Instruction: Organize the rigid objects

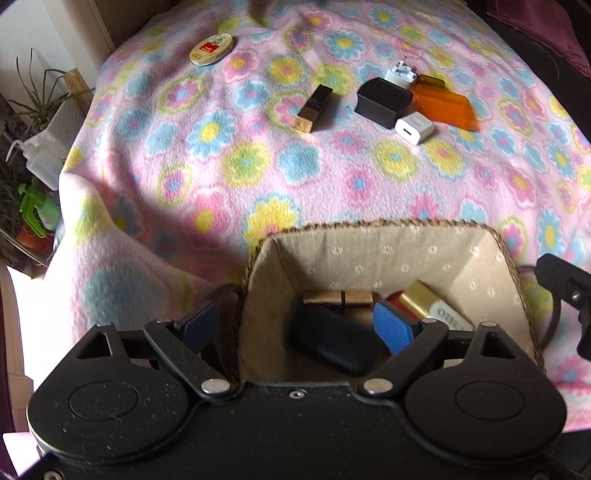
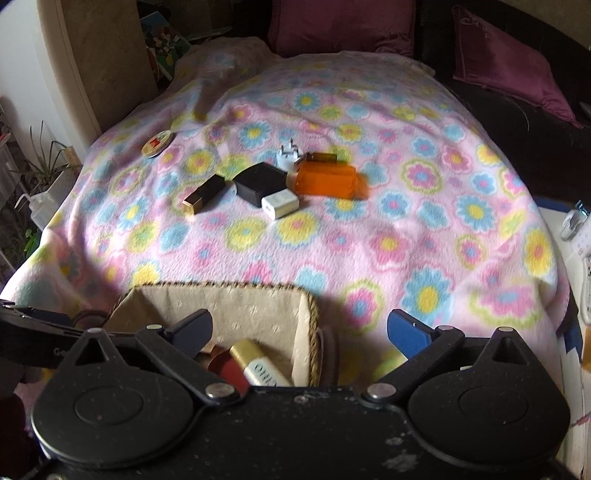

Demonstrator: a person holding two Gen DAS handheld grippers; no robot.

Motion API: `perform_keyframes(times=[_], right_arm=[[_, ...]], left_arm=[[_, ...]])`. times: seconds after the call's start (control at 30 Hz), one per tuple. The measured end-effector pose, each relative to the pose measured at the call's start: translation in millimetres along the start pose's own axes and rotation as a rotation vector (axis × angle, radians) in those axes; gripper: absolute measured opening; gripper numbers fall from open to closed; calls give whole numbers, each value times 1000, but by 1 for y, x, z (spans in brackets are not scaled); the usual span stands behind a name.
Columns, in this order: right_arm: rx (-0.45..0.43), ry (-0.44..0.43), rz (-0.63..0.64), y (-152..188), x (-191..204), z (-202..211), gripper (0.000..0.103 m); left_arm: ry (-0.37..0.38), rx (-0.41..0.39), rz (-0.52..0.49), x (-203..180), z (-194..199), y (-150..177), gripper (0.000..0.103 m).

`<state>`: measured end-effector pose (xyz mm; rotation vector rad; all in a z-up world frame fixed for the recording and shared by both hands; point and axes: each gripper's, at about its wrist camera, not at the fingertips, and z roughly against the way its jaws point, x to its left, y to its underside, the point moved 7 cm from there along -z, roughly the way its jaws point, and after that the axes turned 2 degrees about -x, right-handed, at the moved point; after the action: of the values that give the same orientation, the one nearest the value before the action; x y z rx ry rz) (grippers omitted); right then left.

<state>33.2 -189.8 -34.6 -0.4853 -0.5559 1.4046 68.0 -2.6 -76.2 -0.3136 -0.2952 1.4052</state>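
Observation:
A fabric-lined woven basket [image 1: 384, 225] [image 2: 314, 306] sits at the near edge of the flowered blanket. It holds a dark case [image 1: 332, 339], a wooden piece [image 1: 340, 296] and a gold-and-white box [image 1: 432, 301] [image 2: 258, 360]. My left gripper [image 1: 299, 325] is open, straddling the basket's left wall. My right gripper [image 2: 299, 332] is open, straddling its right wall. On the blanket farther off lie a black-gold lipstick box [image 1: 314, 109] [image 2: 205, 194], a black box [image 1: 384, 101] [image 2: 260, 183], a white charger [image 1: 414, 128] [image 2: 279, 204], an orange case [image 1: 445, 105] [image 2: 327, 180], a white plug [image 1: 400, 72] [image 2: 290, 155] and a round tin [image 1: 212, 50] [image 2: 158, 143].
A small amber piece [image 1: 432, 80] [image 2: 321, 158] lies behind the orange case. Plants and a spray bottle [image 1: 37, 155] stand off the left edge. Purple cushions [image 2: 343, 26] and a dark sofa [image 2: 517, 122] lie behind and to the right.

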Motion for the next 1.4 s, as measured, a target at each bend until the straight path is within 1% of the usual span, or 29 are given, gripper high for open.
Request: perform_keyframes(times=[0.13,0.27,0.37,0.53,0.77,0.93,1.07,1.1,1.17,1.3,1.33,1.4], right_arm=[[-15,21,25,-14,-7,-17,91],[-19,30,62,-24,-10,-38,85],[-16,36,81,-31,-11,-53,85],[1,20,105,-42,-11,-83,85],[18,0,178,-60,-2,-130,85],[45,-42,210,-68,6,-159,85],[44,-79,248,-75,14,-177,85],[44,-88,257,-77,16,-181,85],[43,-101,274,-81,20,-190,85],[52,-120,286,-86,25,-211,85],[55,-127,284,-87,25,-215,85],[58,-140,275,-89,25,-222,85]], left_arm=[[-18,-8,13,6,-7,-19,87],[-34,-6,30,11,-17,-37,87],[-53,-1,42,13,-28,-52,87],[-75,1,61,14,-49,-80,87],[-123,16,86,15,-89,-115,87],[-151,44,112,23,-118,-132,87],[-197,57,160,44,-135,-142,87],[-203,58,172,49,-137,-144,91],[-219,56,194,63,-143,-151,91],[-259,37,194,80,-150,-166,91],[-278,25,187,83,-151,-171,91],[-347,-4,163,88,-153,-181,91]])
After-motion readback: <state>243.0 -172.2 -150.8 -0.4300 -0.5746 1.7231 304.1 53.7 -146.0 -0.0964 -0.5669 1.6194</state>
